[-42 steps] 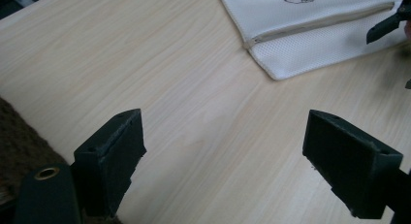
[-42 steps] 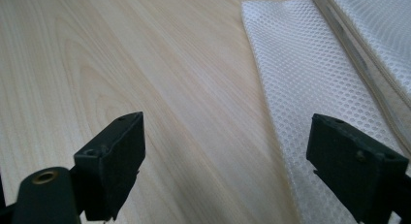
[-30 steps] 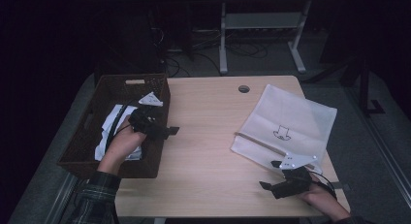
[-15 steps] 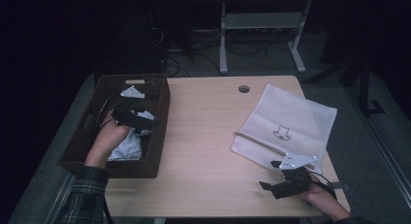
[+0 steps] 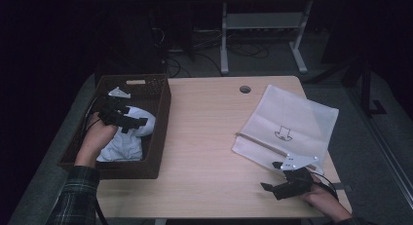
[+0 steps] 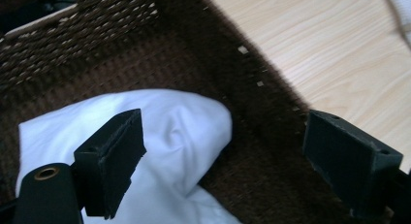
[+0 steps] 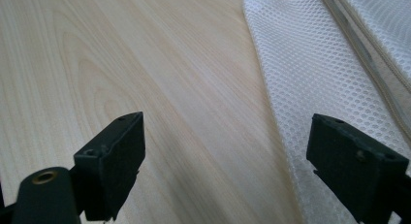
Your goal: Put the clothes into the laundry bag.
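The left tool (image 5: 127,119) is held inside the basket (image 5: 160,113), just over the white cloth (image 6: 165,136). Its jaws are spread wide and nothing is pinched yet, so the cloth can likely be grabbed next. The cloth is bunched up in the basket. The right tool (image 5: 280,186) is kept low over the table (image 5: 204,127), to the right of the basket, beside the mesh bag (image 5: 292,120). Its jaws are spread too, likely so the bag can be opened for the cloth.
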Action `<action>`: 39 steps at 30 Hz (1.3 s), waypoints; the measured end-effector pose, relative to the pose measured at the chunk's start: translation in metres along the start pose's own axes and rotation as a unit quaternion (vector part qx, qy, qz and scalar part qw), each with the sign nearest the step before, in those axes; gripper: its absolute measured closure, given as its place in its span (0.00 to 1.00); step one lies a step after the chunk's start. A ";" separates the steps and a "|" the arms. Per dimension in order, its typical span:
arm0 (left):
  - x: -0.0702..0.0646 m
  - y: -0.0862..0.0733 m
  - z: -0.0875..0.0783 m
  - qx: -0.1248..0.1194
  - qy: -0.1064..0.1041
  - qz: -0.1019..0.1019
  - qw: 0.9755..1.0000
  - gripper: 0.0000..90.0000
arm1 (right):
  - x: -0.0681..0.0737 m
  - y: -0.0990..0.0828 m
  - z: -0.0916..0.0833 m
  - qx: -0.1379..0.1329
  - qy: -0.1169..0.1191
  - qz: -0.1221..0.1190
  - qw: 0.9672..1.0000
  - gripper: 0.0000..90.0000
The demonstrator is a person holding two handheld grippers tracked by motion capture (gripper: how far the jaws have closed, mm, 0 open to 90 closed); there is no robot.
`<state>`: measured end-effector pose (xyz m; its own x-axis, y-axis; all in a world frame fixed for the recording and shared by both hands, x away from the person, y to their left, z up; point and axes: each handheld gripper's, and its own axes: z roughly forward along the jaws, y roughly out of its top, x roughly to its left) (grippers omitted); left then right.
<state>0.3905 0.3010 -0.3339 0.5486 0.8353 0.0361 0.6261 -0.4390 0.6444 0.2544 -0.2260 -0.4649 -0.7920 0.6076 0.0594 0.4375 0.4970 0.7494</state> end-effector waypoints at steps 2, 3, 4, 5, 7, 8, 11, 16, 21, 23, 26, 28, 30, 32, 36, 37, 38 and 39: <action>0.005 -0.003 0.001 0.006 0.006 -0.002 1.000 0.16 | 0.000 0.000 0.000 0.000 0.000 0.000 1.000 0.15; 0.007 -0.004 0.002 0.008 0.008 -0.004 1.000 0.16 | 0.000 0.000 0.000 0.000 0.000 0.000 1.000 0.15; 0.009 -0.005 0.003 0.012 0.011 -0.006 1.000 0.16 | 0.000 0.000 0.000 0.000 0.001 0.000 1.000 0.14; 0.012 -0.007 0.004 0.016 0.016 -0.008 1.000 0.16 | 0.000 0.000 0.000 0.001 0.001 0.000 1.000 0.14; 0.017 -0.010 0.006 0.025 0.024 -0.010 0.999 0.16 | 0.000 -0.001 0.000 0.000 0.001 0.001 1.000 0.14; 0.019 -0.011 0.007 0.027 0.026 -0.013 0.999 0.16 | 0.000 -0.001 0.000 0.000 0.001 0.001 1.000 0.15; 0.025 -0.015 0.011 0.037 0.031 -0.016 0.999 0.16 | -0.001 -0.001 0.000 0.001 0.001 0.002 1.000 0.14; 0.035 -0.022 0.021 0.059 0.047 -0.020 0.997 0.16 | -0.001 -0.001 0.000 0.002 0.000 0.001 1.000 0.15; 0.043 -0.030 0.030 0.066 0.048 -0.036 0.996 0.16 | -0.001 -0.002 0.001 0.004 -0.001 0.001 1.000 0.14; 0.045 -0.033 0.033 0.069 0.049 -0.042 0.996 0.16 | -0.001 -0.002 0.001 0.004 -0.001 0.001 1.000 0.15; 0.047 -0.036 0.037 0.072 0.049 -0.048 0.995 0.16 | -0.001 -0.002 0.001 0.004 0.000 0.000 1.000 0.15; 0.048 -0.038 0.040 0.073 0.049 -0.051 0.995 0.15 | -0.001 -0.002 0.001 0.005 0.000 0.001 1.000 0.15; 0.048 -0.039 0.043 0.077 0.051 -0.051 0.994 0.14 | -0.001 -0.002 0.001 0.006 0.000 0.000 1.000 0.15; 0.048 -0.040 0.046 0.084 0.054 -0.049 0.994 0.12 | -0.001 -0.002 0.001 0.006 -0.001 0.000 1.000 0.15; 0.049 -0.043 0.052 0.091 0.057 -0.053 0.993 0.10 | -0.001 -0.002 0.001 0.007 -0.001 0.000 1.000 0.15; 0.050 -0.044 0.054 0.093 0.057 -0.055 0.993 0.10 | -0.001 -0.002 0.001 0.007 -0.001 0.000 1.000 0.15; 0.051 -0.045 0.055 0.096 0.055 -0.057 0.992 0.10 | -0.001 -0.003 0.001 0.007 -0.001 -0.001 1.000 0.14; 0.051 -0.046 0.057 0.099 0.054 -0.057 0.992 0.09 | -0.001 -0.003 0.001 0.008 -0.001 -0.001 1.000 0.14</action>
<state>0.4210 0.3454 -0.4053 0.4114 0.9094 0.0605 0.7834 -0.3868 0.4865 0.2544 -0.2273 -0.4674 -0.7923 0.6075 0.0570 0.4422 0.5075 0.7395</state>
